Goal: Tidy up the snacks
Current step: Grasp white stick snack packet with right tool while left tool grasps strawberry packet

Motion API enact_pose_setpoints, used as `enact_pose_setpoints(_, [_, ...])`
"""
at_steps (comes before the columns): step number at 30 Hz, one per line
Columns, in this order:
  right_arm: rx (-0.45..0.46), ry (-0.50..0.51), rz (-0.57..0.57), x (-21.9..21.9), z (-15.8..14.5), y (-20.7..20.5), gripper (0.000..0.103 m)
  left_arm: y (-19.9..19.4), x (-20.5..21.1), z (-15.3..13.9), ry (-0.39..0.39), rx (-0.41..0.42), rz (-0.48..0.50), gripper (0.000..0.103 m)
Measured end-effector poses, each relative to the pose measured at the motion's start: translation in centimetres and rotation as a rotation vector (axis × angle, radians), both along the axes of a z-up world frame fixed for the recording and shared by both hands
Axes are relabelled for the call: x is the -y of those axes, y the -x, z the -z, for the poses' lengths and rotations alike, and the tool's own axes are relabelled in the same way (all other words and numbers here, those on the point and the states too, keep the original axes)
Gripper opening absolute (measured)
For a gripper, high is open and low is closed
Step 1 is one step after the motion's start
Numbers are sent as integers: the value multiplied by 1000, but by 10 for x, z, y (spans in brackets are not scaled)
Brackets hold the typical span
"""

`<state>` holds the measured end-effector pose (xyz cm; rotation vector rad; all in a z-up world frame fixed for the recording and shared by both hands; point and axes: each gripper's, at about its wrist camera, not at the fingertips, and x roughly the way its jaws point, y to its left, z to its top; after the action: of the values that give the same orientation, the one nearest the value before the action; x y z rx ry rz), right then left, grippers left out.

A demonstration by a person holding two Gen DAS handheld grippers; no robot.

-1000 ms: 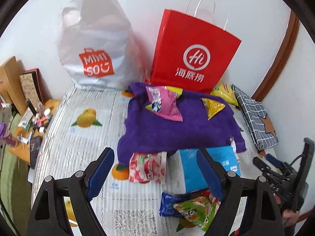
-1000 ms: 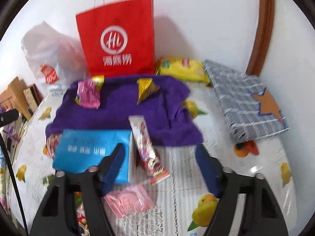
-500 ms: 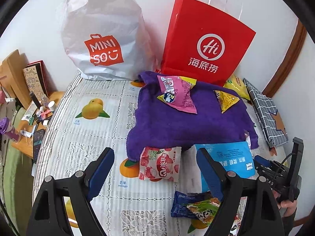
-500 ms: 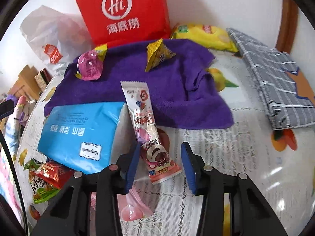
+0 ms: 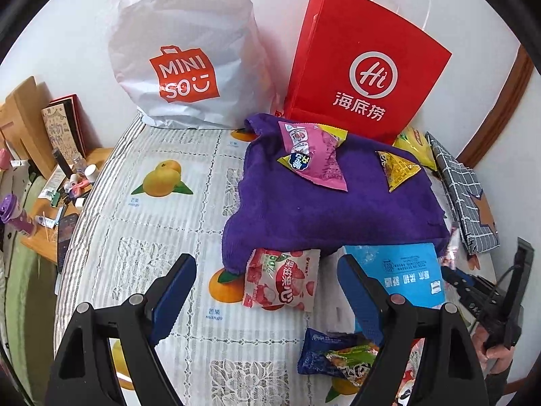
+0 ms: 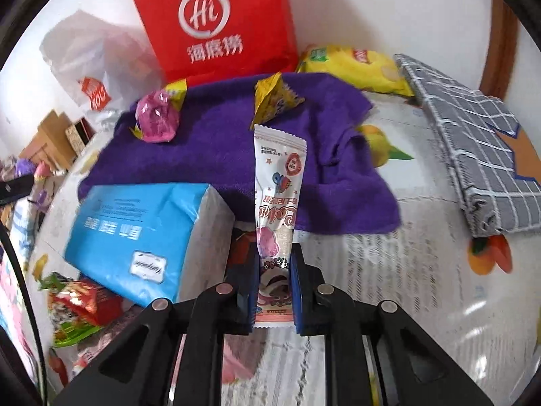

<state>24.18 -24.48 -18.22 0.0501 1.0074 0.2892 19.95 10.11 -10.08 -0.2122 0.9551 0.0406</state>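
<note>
So my right gripper [image 6: 274, 280] just went from spread wide to pinched tight on the long stick pack [image 6: 279, 203], the white one with a pink cartoon bear at the bottom, where a second ago it was only hovering over it. The pack's near end sits between the blue pads while the far end lies on the purple towel [image 6: 219, 155], so I'd call the grab done and the next bit is lifting it over to wherever the snacks are getting sorted, probably onto the towel with the others. The left gripper [image 5: 267, 291] hasn't changed at all, jaws wide with nothing in them, hanging over the strawberry gummy bag [image 5: 282, 279] on the surface [image 5: 162, 237]. Readable stuff: the white bag [image 5: 182, 50] says MINISO, the red bag [image 5: 365, 74] has a "Hi" circle logo with 海底捞 under it, and the tablecloth prints say "mango" under the fruit. The blue pack [image 6: 142, 230] has Chinese text I'm seeing upside down and can't make out. The gummy bag has 果粒果心 on it I think, bit warped. There's a pink snack [image 5: 314, 159] and a yellow triangle pack [image 5: 397, 171] already on the towel.
</note>
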Motion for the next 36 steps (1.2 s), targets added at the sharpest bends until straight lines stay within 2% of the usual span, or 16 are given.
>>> enact_pose_setpoints(7, [-22, 38, 63, 27, -19, 47, 16, 15, 3, 2, 23, 6, 8, 84])
enact_pose_setpoints(10, [-85, 62, 74, 34, -9, 67, 17, 21, 7, 6, 43, -2, 20, 84])
enact_pose_setpoints(14, [-148, 45, 75, 39, 9, 84, 18, 24, 12, 13, 38, -17, 32, 84])
enact_pose_setpoints(20, [-113, 40, 97, 41, 16, 77, 31, 26, 9, 16, 11, -34, 13, 84])
enact_pose_setpoints(23, [-136, 65, 95, 38, 26, 70, 30, 25, 4, 18, -1, -45, -1, 84])
enact_pose_setpoints(25, [-98, 102, 86, 34, 26, 73, 23, 23, 1, 23, -15, -63, -6, 84])
enact_pose_setpoints(26, [-93, 106, 81, 33, 27, 74, 23, 21, 0, 26, -23, -71, -11, 84])
enact_pose_setpoints(31, [-79, 64, 104, 39, 26, 73, 21, 8, -1, 45, -8, -109, -11, 84])
enact_pose_setpoints(36, [-70, 70, 105, 42, 23, 69, 21, -9, 6, 62, -12, -128, 28, 84])
